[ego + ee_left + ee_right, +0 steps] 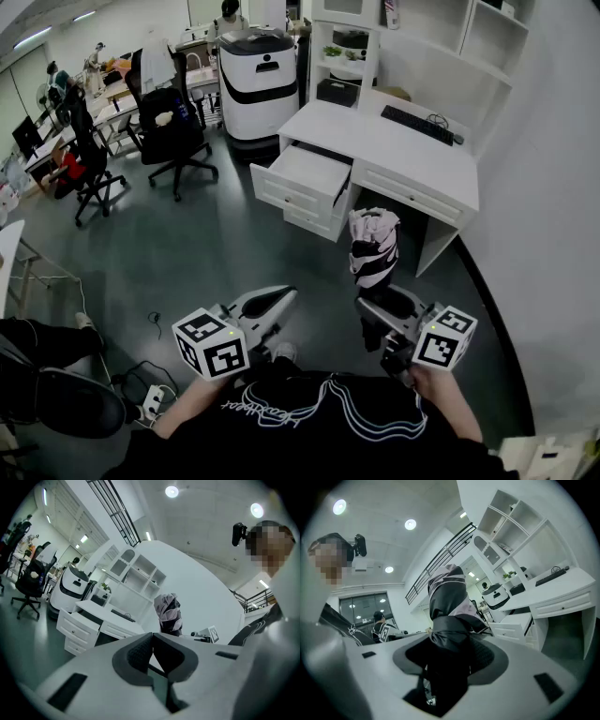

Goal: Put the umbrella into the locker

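- Head view: right gripper (373, 307) clamped on the lower end of a folded umbrella (373, 246), black and white, standing upright above the jaws.
- Umbrella up over the grey floor (206, 253), just in front of the white desk (394, 150), near its open knee gap.
- Left gripper (284, 298) beside it, well apart from the umbrella, pressed shut with nothing in it.
- Marker cube (211, 343) at the back of the left gripper, and another cube (444, 337) at the back of the right one.
- On the desk's left side, a drawer (305, 173) pulled out; on the desk top, a black keyboard (418, 124).
- Farther back, a white machine (258, 80) and a black chair (173, 136).
- Left gripper view: left gripper (152, 637) with both dark pads meeting at the tips, clenched on nothing.
- Beyond the tips, the umbrella (168, 613) upright against the white wall; to its left the desk (101, 611) with shelves (136, 571) above.
- Right gripper view: right gripper (449, 654) grasping the umbrella (447, 616), dark fabric filling the gap between the pads and rising straight up out of them.
- Lower end of the umbrella down in the slot behind the pads, dark and hard to make out.
- To the right, the desk (553, 588) with the keyboard (551, 577) on top and the shelves (511, 522) above it.
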Tool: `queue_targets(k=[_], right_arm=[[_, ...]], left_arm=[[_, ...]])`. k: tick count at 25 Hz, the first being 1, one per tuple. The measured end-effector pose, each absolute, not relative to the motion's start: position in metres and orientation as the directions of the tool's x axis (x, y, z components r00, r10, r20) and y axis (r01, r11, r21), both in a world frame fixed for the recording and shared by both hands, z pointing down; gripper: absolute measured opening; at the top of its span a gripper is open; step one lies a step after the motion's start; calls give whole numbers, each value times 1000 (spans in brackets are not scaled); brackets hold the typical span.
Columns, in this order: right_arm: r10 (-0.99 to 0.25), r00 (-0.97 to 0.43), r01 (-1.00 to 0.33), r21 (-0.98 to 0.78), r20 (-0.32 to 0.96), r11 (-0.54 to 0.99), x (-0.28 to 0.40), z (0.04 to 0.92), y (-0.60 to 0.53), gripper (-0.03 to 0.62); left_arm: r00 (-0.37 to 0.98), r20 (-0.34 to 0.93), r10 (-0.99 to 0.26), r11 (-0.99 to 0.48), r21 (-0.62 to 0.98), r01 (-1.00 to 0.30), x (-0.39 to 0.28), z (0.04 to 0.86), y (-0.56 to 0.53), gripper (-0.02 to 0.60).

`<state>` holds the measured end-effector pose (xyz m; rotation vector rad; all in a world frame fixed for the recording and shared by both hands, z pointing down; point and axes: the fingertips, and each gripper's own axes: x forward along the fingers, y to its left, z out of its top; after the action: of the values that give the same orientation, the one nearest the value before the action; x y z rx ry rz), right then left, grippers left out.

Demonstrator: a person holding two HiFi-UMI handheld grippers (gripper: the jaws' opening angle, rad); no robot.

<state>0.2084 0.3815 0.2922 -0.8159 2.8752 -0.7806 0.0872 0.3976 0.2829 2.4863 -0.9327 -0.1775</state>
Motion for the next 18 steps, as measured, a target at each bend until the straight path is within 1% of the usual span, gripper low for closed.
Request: queue_targets(k=[11, 18], right_arm=[[-517, -855, -472, -487, 48, 735, 209, 293, 375, 229], [-527, -849, -470, -484, 22, 738, 210, 315, 356, 229]], left_arm=[[762, 71, -644, -661, 450, -600, 88, 286, 388, 5], [755, 74, -652, -654, 449, -609, 83, 314, 369, 5]])
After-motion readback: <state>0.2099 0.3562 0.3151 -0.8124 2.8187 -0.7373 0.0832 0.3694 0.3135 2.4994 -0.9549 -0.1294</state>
